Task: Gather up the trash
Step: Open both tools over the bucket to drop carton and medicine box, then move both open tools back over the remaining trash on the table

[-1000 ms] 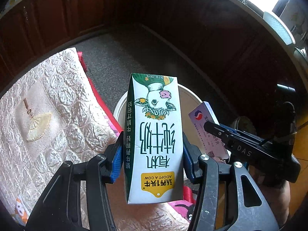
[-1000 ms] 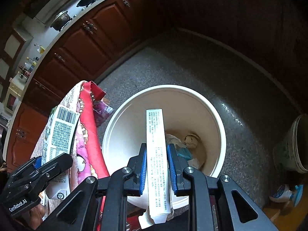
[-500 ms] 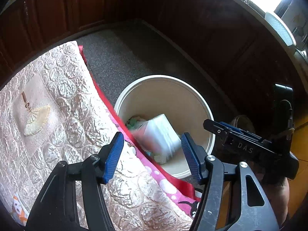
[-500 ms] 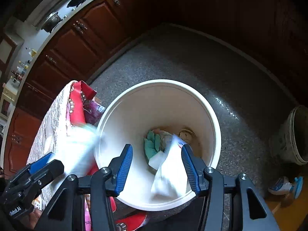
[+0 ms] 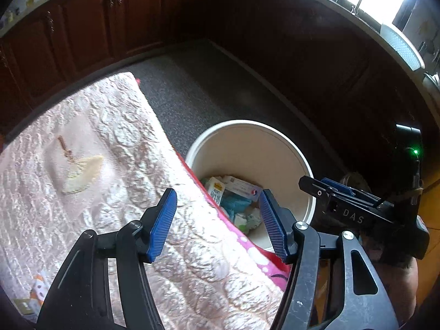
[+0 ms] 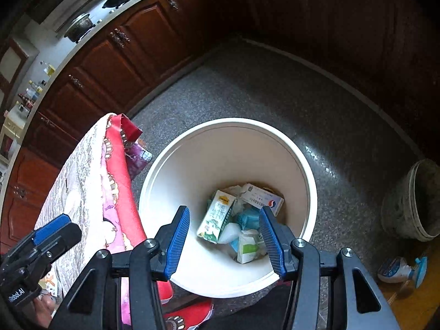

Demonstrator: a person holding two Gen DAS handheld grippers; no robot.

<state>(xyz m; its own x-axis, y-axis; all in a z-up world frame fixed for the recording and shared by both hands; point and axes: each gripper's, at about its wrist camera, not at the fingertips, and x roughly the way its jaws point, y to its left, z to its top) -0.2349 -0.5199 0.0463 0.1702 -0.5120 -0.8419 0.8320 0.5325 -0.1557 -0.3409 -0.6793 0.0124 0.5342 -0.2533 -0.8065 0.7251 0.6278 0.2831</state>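
Right wrist view, white bin [image 6: 286,148] holding milk carton [image 6: 217,216], boxes, both fingers apart, empty.

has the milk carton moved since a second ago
Yes. The milk carton left the left hand-held gripper, whose jaws have just opened, and now lies inside the white bin.

Fig. Both grippers, wrist views. L gripper [image 5: 217,222]: angled steeply down, jaws apart w/ nothing between the blue pads [image 5: 162,222]; jaws have just been opening. R gripper [image 6: 224,243]: likewise pitched down, jaws parted and empty, also just opened. Each gripper shows at the edge of the other's view, side by side, not touching. Part of a hand [image 5: 396,277] shows under the R gripper body.
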